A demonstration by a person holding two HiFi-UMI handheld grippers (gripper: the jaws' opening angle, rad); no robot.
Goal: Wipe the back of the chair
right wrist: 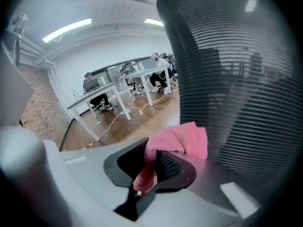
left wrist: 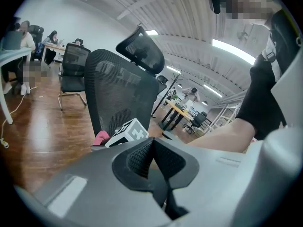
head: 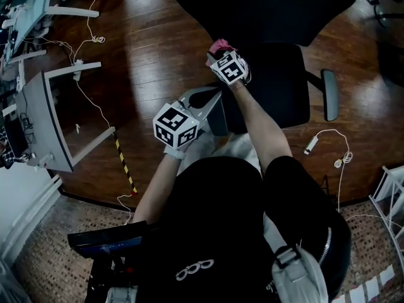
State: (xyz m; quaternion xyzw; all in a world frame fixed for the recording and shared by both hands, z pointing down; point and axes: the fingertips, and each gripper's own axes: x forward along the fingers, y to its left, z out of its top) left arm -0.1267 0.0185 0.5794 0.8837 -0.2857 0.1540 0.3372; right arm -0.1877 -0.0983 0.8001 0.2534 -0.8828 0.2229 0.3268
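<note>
Right tongs (right wrist: pixel 150 167) pinched the pink cloth (right wrist: pixel 182 141) just beside the mesh chair back (right wrist: pixel 236 79) — left tongs (left wrist: pixel 152 157) pressed together, holding nothing.

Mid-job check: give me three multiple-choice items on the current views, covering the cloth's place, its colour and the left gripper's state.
1. Where is the cloth? A) in the left gripper's jaws B) draped over the chair back C) in the right gripper's jaws
2. Its colour? A) blue B) pink C) white
3. The left gripper's jaws are: A) together, empty B) wide apart C) clamped on the chair back
Key: 1 C, the right gripper view shows its pads pinching the cloth; 2 B, it shows pink there; 3 A, the left gripper view shows the pads meeting on nothing.
</note>
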